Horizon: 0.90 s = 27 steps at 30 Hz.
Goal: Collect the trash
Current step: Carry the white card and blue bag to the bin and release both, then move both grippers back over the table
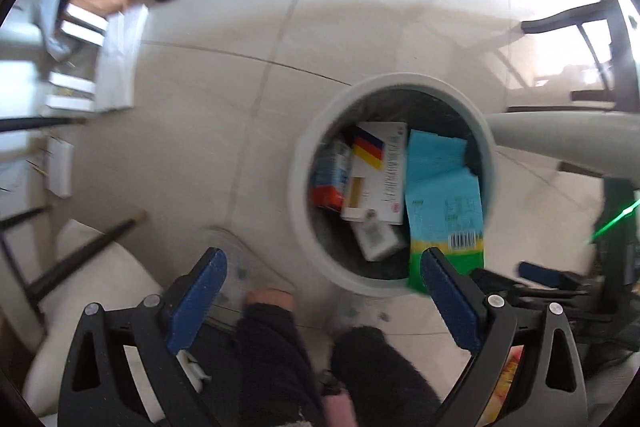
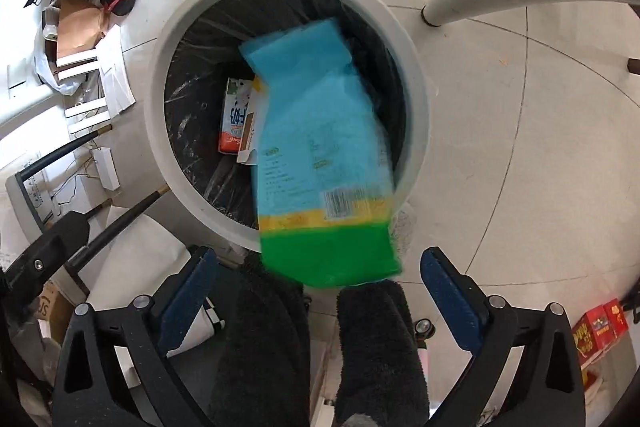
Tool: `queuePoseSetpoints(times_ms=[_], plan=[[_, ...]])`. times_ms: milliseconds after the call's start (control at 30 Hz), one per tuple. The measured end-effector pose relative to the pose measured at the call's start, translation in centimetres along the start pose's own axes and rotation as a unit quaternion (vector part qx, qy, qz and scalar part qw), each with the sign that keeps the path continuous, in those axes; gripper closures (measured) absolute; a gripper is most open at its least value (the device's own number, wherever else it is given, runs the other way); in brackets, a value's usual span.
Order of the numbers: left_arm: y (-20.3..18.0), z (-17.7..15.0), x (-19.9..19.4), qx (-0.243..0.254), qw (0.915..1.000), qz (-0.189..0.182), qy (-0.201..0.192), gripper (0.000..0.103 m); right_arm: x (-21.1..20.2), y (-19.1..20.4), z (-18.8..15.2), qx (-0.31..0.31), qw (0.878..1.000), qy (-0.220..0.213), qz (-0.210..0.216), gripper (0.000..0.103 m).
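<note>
Right gripper (image 2: 318,277) spread wide, holding nothing; we see the blue-and-green carton (image 2: 320,163), blurred, over the near rim of the round white bin (image 2: 158,99). Left gripper (image 1: 322,281) also wide and empty. Inside the black-lined bin we note a white box (image 1: 378,173) with striped flag and a red-and-blue milk carton (image 1: 330,179).
</note>
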State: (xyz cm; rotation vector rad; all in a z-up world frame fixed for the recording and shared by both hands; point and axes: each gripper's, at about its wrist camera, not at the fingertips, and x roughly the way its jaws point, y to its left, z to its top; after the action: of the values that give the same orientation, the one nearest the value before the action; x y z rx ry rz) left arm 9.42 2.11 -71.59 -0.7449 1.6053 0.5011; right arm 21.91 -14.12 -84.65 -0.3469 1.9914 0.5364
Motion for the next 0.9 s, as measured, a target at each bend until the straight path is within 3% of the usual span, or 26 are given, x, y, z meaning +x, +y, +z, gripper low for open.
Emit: queuePoseSetpoints(times_ms=[233,367,567,900], plan=[[-0.6,-2.8,-2.8,0.001,0.9995,0.028,-0.012,0.004,-5.1,-0.2,-3.4,0.004,0.996,-0.068,-0.06,0.0],[-1.3,-4.6,-5.8,0.001,0.9993,0.034,-0.016,0.004,-8.5,-0.5,-6.3,0.021,0.994,-0.088,-0.061,0.0],[-2.7,-7.8,-12.0,0.011,0.9989,0.038,-0.027,0.004,-14.7,-0.6,-11.7,0.014,0.992,-0.107,-0.07,0.0],[-6.3,-13.0,-24.6,0.046,0.9949,0.054,-0.072,0.004,-28.7,0.7,-20.5,-0.016,0.984,-0.164,-0.065,0.0]])
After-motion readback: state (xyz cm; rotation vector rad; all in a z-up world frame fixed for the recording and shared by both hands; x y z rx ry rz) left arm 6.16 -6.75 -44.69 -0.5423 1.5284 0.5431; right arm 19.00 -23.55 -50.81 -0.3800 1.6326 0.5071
